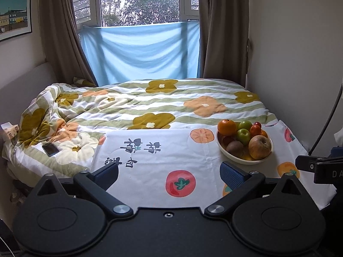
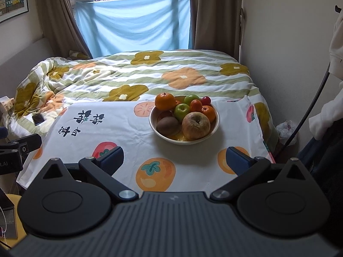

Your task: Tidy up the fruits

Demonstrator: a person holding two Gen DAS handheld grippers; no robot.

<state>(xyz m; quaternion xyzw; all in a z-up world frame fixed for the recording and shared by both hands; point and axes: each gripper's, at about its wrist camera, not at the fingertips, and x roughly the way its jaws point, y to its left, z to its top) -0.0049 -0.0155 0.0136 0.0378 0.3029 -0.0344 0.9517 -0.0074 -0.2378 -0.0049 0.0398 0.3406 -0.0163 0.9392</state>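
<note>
- Two grippers hang over the near edge of a bed, and I take the left wrist view first: the left gripper has its jaws spread wide apart with nothing between them, above a white cloth printed with persimmons and dark characters.
- The bowl of fruit stands on that cloth, ahead and to the right of the blue finger pads, well apart from them.
- In the bowl, a big orange sits at the back left, two green apples in the middle, a kiwi at the front left, and a large russet apple at the front right.
- A phone lies on the flowered quilt off to the left; part of the right gripper pokes in at the right edge.
- From the right wrist view, the right gripper also has its jaws wide apart and empty, hovering over the cloth.
- The bowl lies almost straight ahead of it, near but not touching.
- Here the orange, a green apple, the kiwi and the russet apple show plainly, with smaller tangerines and a small red fruit behind.
- The left gripper's black body shows at the left edge, beside the phone.
</note>
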